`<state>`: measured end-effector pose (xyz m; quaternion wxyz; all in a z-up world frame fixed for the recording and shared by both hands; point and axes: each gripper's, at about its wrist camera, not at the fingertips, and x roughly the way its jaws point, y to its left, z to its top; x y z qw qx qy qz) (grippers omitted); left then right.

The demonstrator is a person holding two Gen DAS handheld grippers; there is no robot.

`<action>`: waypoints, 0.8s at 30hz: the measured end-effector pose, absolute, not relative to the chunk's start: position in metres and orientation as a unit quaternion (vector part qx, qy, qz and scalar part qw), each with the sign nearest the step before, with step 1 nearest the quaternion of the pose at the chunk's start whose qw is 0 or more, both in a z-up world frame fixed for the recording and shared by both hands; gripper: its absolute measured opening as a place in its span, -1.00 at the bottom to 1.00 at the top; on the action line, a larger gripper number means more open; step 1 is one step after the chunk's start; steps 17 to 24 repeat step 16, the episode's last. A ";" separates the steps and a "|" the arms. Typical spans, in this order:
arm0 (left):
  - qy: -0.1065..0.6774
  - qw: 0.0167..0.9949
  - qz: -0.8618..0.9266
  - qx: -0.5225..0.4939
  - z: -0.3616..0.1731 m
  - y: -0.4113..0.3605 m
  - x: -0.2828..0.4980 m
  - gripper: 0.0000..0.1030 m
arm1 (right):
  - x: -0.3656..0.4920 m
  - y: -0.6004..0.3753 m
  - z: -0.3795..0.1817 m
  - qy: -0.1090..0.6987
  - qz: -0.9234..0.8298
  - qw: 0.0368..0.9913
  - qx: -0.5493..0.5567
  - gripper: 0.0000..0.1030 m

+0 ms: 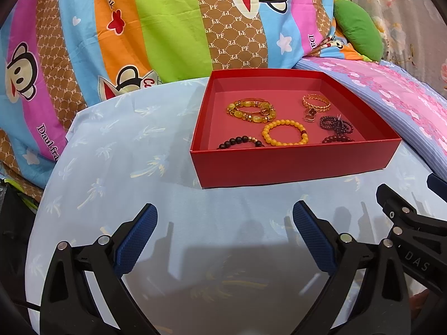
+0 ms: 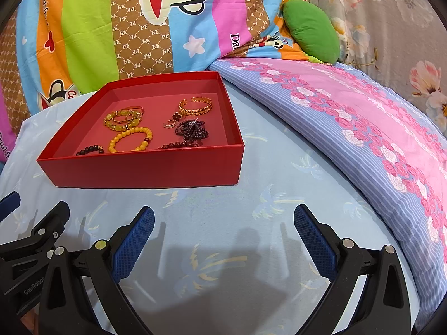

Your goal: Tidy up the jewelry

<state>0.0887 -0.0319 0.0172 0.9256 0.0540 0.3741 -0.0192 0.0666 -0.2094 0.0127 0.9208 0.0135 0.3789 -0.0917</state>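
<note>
A shallow red box (image 1: pixel 293 164) (image 2: pixel 145 167) stands on the light blue sheet ahead of both grippers. Inside lie a yellow bead bracelet (image 1: pixel 285 136) (image 2: pixel 131 139), amber and gold bangles (image 1: pixel 251 110) (image 2: pixel 124 118), a gold chain bangle (image 1: pixel 316 103) (image 2: pixel 195 105) with a small charm, a dark purple bead bundle (image 1: pixel 336 125) (image 2: pixel 192 129) and a dark bead bracelet (image 1: pixel 240 141) (image 2: pixel 90 149). My left gripper (image 1: pixel 225 217) is open and empty, short of the box. My right gripper (image 2: pixel 223 219) is open too, with nothing between its blue pads.
A striped cartoon-monkey quilt (image 1: pixel 139 28) (image 2: pixel 111 28) is piled behind the box. A pink floral blanket (image 1: pixel 405 106) (image 2: pixel 363 128) and a green cushion (image 1: pixel 359 29) (image 2: pixel 311 29) lie to the right. The right gripper's arm (image 1: pixel 410 223) shows beside my left one.
</note>
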 end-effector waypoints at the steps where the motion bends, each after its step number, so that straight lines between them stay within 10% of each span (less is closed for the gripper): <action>1: 0.374 0.926 -0.019 0.054 0.017 -0.032 0.089 0.80 | 0.067 -0.209 0.013 0.379 -0.092 0.921 0.013 0.87; 24: 0.375 0.925 -0.019 0.054 0.017 -0.033 0.089 0.80 | 0.067 -0.209 0.013 0.379 -0.091 0.921 0.014 0.87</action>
